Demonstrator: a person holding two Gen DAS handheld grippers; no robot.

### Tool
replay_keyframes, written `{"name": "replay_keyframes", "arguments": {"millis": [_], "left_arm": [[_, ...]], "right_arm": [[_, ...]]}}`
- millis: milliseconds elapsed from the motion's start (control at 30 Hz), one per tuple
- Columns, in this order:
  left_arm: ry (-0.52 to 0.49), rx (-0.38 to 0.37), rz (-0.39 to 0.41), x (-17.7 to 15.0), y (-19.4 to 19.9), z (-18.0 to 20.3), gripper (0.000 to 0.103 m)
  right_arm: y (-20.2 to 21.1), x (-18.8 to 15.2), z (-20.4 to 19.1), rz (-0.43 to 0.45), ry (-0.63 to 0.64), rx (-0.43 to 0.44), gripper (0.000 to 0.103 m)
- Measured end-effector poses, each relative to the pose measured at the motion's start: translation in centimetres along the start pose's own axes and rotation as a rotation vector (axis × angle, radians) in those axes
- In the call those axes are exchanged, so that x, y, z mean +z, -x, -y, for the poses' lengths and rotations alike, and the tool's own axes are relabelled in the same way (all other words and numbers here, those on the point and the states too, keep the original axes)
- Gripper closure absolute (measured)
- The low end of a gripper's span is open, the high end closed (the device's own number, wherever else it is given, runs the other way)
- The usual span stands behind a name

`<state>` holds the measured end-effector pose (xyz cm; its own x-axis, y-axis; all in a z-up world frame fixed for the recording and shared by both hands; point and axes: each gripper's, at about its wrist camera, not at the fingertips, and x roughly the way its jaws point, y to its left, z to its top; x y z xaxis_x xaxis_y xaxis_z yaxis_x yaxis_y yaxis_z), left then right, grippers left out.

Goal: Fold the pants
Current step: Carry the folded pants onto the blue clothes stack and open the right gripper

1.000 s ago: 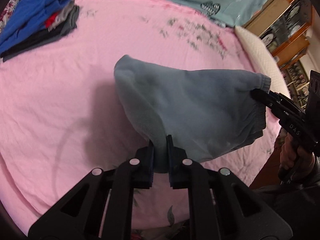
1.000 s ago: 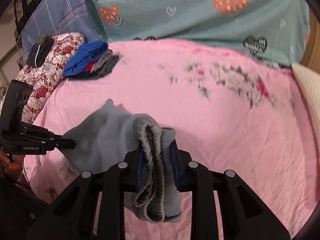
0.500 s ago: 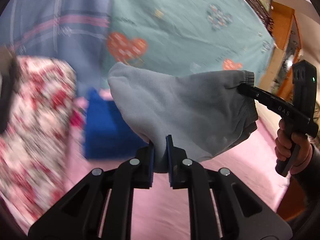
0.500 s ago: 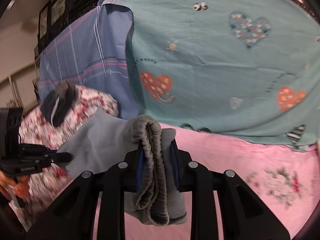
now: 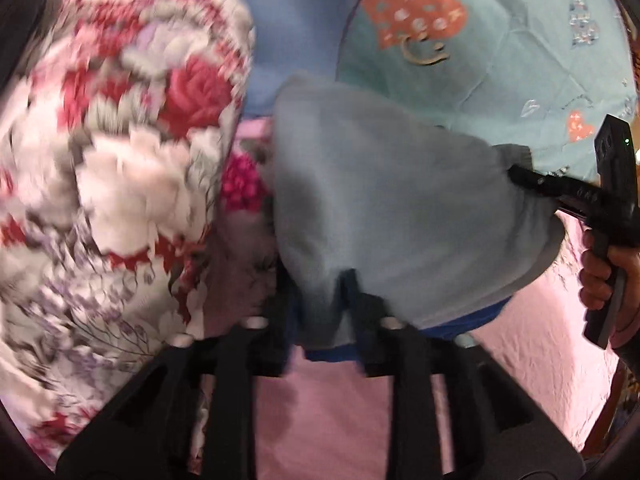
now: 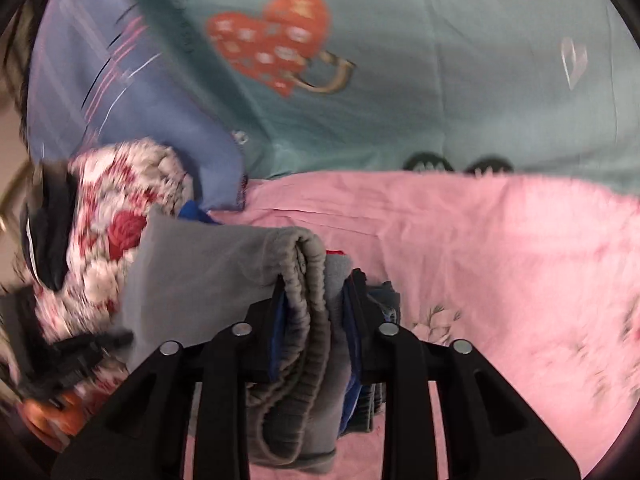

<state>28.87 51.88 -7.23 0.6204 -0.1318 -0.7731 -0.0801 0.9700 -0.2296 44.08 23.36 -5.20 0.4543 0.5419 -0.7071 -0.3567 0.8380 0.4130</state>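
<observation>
- The left gripper [image 5: 322,292] has its jaws easing apart, with a fold of the grey pants [image 5: 392,208] still hanging between them; the picture is too blurred to tell whether the pads still press on the cloth.
- The right gripper [image 6: 316,300] has the bunched elastic waistband of the same pants [image 6: 208,272] between its jaws, which are also opening; the blue pads look close against the cloth on both sides, so the grip seems to hold.
- The pants are folded into a compact bundle slung between the two tools, above a pile of folded clothes [image 6: 384,300] whose blue and dark edges peek out just under and beside the right jaws.
- Below both pairs of jaws lies the pink bedsheet [image 6: 500,248], with a faint flower print.
- From the left tool's view, the right tool reaches in from the right of the jaws, its tip at the far corner of the bundle, with a hand [image 5: 600,276] around its handle.
- To the left of the jaws sits a rose-patterned quilt [image 5: 120,160], smeared by motion.
- Beyond the jaws hang a teal cloth with red hearts [image 6: 400,80] and a blue striped cloth [image 6: 112,92].
</observation>
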Motion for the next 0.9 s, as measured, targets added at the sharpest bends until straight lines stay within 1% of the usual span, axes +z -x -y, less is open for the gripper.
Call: {"name": "replay_keyframes", "arguments": {"millis": [33, 67, 133, 200, 233, 267, 300, 333, 367, 400, 433, 467, 500, 533, 567, 633, 667, 700, 733, 767, 800, 867, 900], "left_arm": [[-0.001, 0.04, 0.01, -0.1, -0.1, -0.1, 0.047], [-0.005, 0.073, 0.022, -0.1, 0.1, -0.3, 0.038], [-0.008, 0.117, 0.063, 0.3, 1.6, -0.4, 0.038], [-0.017, 0.134, 0.145, 1.1, 4.1, 0.0, 0.036], [-0.016, 0.125, 0.194, 1.9, 5.4, 0.5, 0.035], [-0.014, 0.101, 0.233, 2.9, 6.1, 1.1, 0.032], [-0.018, 0.071, 0.246, 3.6, 6.2, 1.8, 0.029], [-0.031, 0.027, 0.247, 4.6, 5.8, 2.7, 0.029], [-0.042, -0.011, 0.248, 5.3, 5.1, 3.5, 0.029], [-0.057, -0.025, 0.241, 5.9, 3.7, 4.5, 0.029], [-0.067, -0.017, 0.221, 6.3, 2.2, 5.1, 0.029], [-0.071, -0.015, 0.179, 6.4, 0.2, 5.6, 0.029], [-0.069, -0.013, 0.137, 6.5, -1.5, 5.7, 0.029], [-0.061, -0.003, 0.099, 6.5, -3.1, 5.7, 0.029], [-0.061, 0.011, 0.085, 6.2, -4.1, 5.8, 0.029], [-0.113, 0.063, 0.097, 6.0, -4.7, 6.9, 0.028], [-0.131, 0.086, 0.097, 6.2, -4.3, 7.4, 0.027], [-0.131, 0.084, 0.093, 6.6, -3.3, 7.7, 0.024], [-0.113, 0.068, 0.102, 6.8, -1.9, 7.8, 0.022], [-0.093, 0.062, 0.12, 6.6, -0.4, 7.8, 0.013], [-0.07, 0.07, 0.142, 6.4, 1.5, 7.9, 0.002], [-0.055, 0.078, 0.166, 5.6, 4.4, 8.6, 0.002], [-0.052, 0.087, 0.165, 4.9, 5.7, 8.8, 0.002]], "right_arm": [[-0.1, 0.3, 0.7, -0.018, -0.034, 0.002, 0.049], [0.2, 0.5, 1.1, -0.032, -0.057, 0.009, 0.036], [1.4, 0.8, 1.6, -0.055, -0.094, 0.046, 0.036], [4.7, 1.1, 1.2, 0.041, -0.105, 0.06, 0.036], [6.4, 1.1, 0.4, 0.105, -0.078, 0.086, 0.036], [7.6, 1.2, -0.7, 0.149, -0.035, 0.107, 0.037], [8.2, 1.2, -1.8, 0.17, 0.002, 0.118, 0.037], [8.2, 1.2, -2.7, 0.172, 0.026, 0.141, 0.042], [7.7, 1.1, -3.5, 0.156, 0.043, 0.182, 0.053], [6.9, 0.9, -4.0, 0.131, 0.056, 0.201, 0.057], [6.0, 0.5, -4.3, 0.105, 0.072, 0.188, 0.064], [4.6, -0.1, -4.3, 0.068, 0.09, 0.144, 0.067], [3.2, -0.8, -3.9, 0.027, 0.093, 0.101, 0.067], [1.8, -1.4, -3.3, -0.016, 0.091, 0.071, 0.07], [0.8, -2.0, -2.7, -0.023, 0.09, 0.047, 0.07], [0.6, -1.9, -2.7, -0.019, 0.112, 0.029, 0.07], [1.4, -1.6, -3.4, -0.031, 0.105, 0.028, 0.068], [2.7, -1.2, -4.2, -0.035, 0.082, 0.034, 0.066], [3.6, -1.1, -4.6, -0.027, 0.072, 0.04, 0.057], [5.4, -1.2, -5.3, 0.015, 0.074, 0.038, 0.046], [7.1, -1.8, -6.1, 0.065, 0.095, 0.016, 0.042], [9.5, -3.4, -7.3, 0.113, 0.143, -0.047, 0.027], [10.2, -4.0, -7.7, 0.121, 0.155, -0.06, 0.023]]}}
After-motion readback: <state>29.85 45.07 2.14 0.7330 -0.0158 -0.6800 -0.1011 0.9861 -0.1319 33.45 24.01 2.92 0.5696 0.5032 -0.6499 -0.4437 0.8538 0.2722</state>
